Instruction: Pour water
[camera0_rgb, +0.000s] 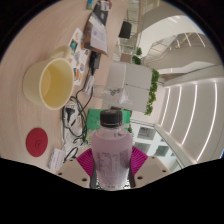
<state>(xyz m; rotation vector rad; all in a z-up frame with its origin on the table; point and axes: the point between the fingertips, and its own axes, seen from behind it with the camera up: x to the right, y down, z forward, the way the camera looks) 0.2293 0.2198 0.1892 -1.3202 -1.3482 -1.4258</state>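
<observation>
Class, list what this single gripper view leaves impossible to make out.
- Bottle base: hidden behind the tool fingers pressed on it.
- Water level in bottle: unclear.
- Yellow bowl contents: too small to tell.
- Items on the desk beyond the bowl: too small to identify.

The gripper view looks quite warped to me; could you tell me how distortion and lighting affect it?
Gripper view: fisheye bends the table edge and tilts the room; bright window light washes out the far side; the bottle between the fingers is fairly clear, and the bowl is evenly lit.
</observation>
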